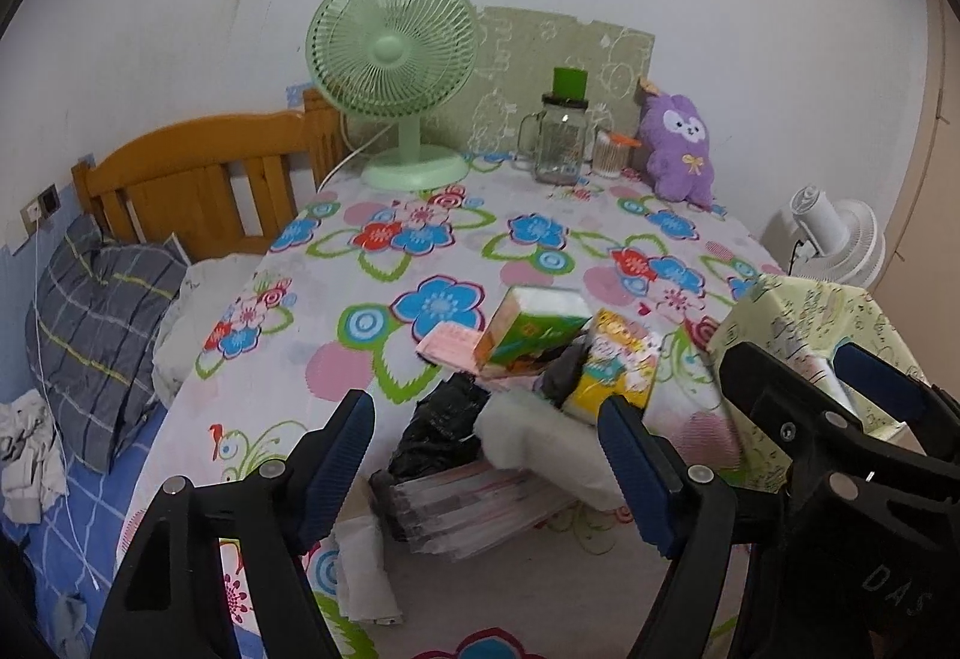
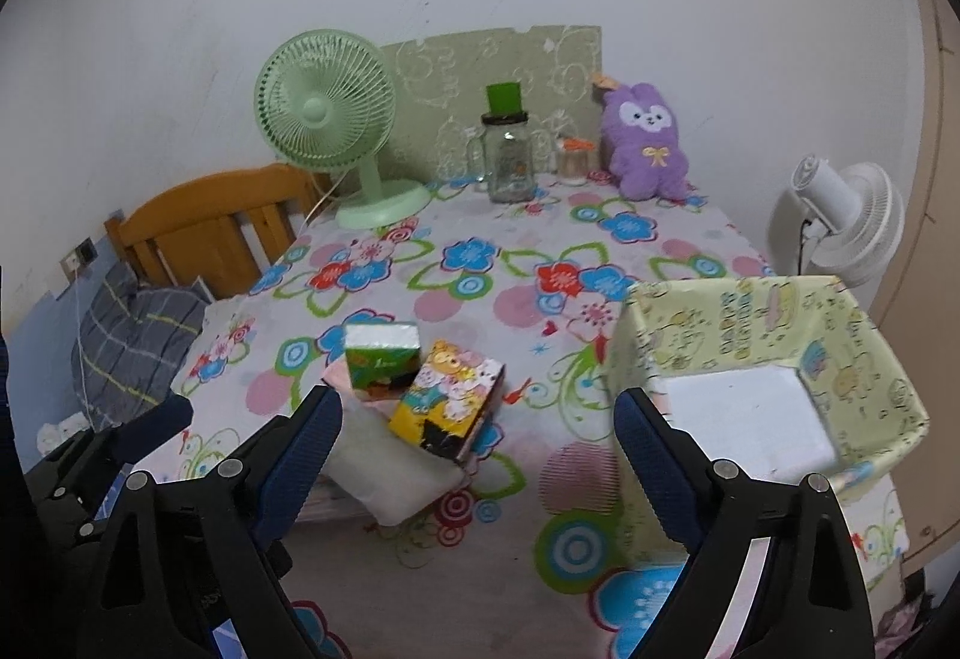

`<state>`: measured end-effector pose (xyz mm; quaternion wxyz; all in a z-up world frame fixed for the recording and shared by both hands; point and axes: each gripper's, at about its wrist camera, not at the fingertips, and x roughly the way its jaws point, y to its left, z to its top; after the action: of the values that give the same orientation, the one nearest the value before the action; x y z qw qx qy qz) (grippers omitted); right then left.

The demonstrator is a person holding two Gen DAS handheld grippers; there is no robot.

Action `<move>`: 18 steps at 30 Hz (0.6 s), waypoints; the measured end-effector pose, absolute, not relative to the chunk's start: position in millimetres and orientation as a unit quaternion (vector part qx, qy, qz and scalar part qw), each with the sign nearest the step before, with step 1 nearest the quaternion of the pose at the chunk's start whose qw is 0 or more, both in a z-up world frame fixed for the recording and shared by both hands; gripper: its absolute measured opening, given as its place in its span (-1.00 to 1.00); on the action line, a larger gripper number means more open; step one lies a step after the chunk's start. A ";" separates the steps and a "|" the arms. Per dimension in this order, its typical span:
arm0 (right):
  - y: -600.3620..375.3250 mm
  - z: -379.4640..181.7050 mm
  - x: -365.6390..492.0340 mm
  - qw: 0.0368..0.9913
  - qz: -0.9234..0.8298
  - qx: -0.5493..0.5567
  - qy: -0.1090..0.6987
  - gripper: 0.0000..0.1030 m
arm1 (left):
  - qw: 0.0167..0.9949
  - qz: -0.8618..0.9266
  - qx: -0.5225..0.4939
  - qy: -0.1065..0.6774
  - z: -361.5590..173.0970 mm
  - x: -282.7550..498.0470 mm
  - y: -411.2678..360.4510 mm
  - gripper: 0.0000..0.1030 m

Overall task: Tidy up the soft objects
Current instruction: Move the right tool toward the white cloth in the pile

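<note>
Tissue packs lie heaped near the front of the flowered table [image 2: 480,263] — a green pack [image 2: 381,359] leaning at the back, a yellow cartoon pack [image 2: 447,398] tilted against it, a white pack [image 2: 390,473] under both, and, clearer from the left wrist, a flat stack of clear-wrapped packets [image 1: 474,503] with a crumpled black bag [image 1: 441,428] resting on it. To the right of the heap stands a paper-lined box [image 2: 852,335], which I take to be where these go; its white floor is bare.

Both claws are released and hold nothing. The left gripper [image 1: 486,473] hangs over the near end of the heap with the white pack and the stack showing between its jaws, no pad touching. The right gripper [image 2: 480,449] sits spread between the heap and the box, nothing in its gap but tablecloth.

Handling should be easy on weight: these packs look light and squashy, wrapped in slick film. A squeeze across the short sides of the yellow pack would likely dent rather than damage it — the film may slide, though, so a grip at mid-body seems safer than at a corner. The leaning packs prop one another; lifting the white one first would probably topple them. The plush [image 2: 645,143] at the back, beside the jar [image 2: 510,161] and green fan [image 2: 327,119], is soft too and would take a pinch anywhere on its body.
</note>
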<state>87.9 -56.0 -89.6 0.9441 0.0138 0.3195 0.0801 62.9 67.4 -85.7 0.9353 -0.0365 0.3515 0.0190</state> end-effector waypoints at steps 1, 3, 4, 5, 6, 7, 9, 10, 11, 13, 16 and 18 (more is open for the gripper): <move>-53.7 -91.1 88.6 0.943 0.082 0.013 0.321 0.82 | 0.934 0.019 -0.038 0.354 -87.7 64.2 69.2 0.53; -48.6 -95.0 89.3 0.942 0.089 0.010 0.324 0.82 | 0.931 0.021 -0.039 0.362 -93.6 66.3 72.9 0.53; -45.1 -97.2 90.3 0.941 0.093 0.007 0.326 0.82 | 0.930 0.022 -0.039 0.366 -95.6 66.6 74.4 0.53; -42.3 -99.1 91.0 0.939 0.098 0.004 0.328 0.82 | 0.927 0.023 -0.040 0.372 -99.7 68.5 75.8 0.53; -38.8 -101.5 92.3 0.938 0.101 0.001 0.332 0.81 | 0.926 0.023 -0.040 0.375 -101.8 68.6 76.9 0.53; -36.9 -103.2 93.1 0.937 0.104 0.000 0.335 0.81 | 0.924 0.023 -0.040 0.380 -104.5 69.7 77.6 0.53; -32.4 -108.2 95.9 0.933 0.112 -0.003 0.343 0.81 | 0.921 0.022 -0.038 0.388 -111.0 71.4 79.1 0.53; -30.6 -110.9 97.5 0.931 0.115 -0.005 0.347 0.81 | 0.919 0.022 -0.037 0.391 -112.9 71.9 79.5 0.53; -27.9 -114.1 99.6 0.928 0.118 -0.007 0.352 0.81 | 0.917 0.023 -0.037 0.396 -116.6 73.0 80.2 0.53; -23.9 -119.2 101.7 0.925 0.122 -0.010 0.360 0.81 | 0.914 0.024 -0.040 0.403 -121.4 74.3 82.2 0.53; -19.2 -126.1 106.2 0.920 0.127 -0.013 0.371 0.80 | 0.911 0.024 -0.041 0.409 -127.2 75.8 84.1 0.53; -16.2 -131.1 108.5 0.916 0.131 -0.015 0.378 0.80 | 0.910 0.026 -0.039 0.413 -132.4 77.0 84.3 0.53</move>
<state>108.5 -16.2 -131.1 0.9164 -0.0150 0.3779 0.1310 77.0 84.3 -132.4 0.9096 -0.0394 0.4128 0.0261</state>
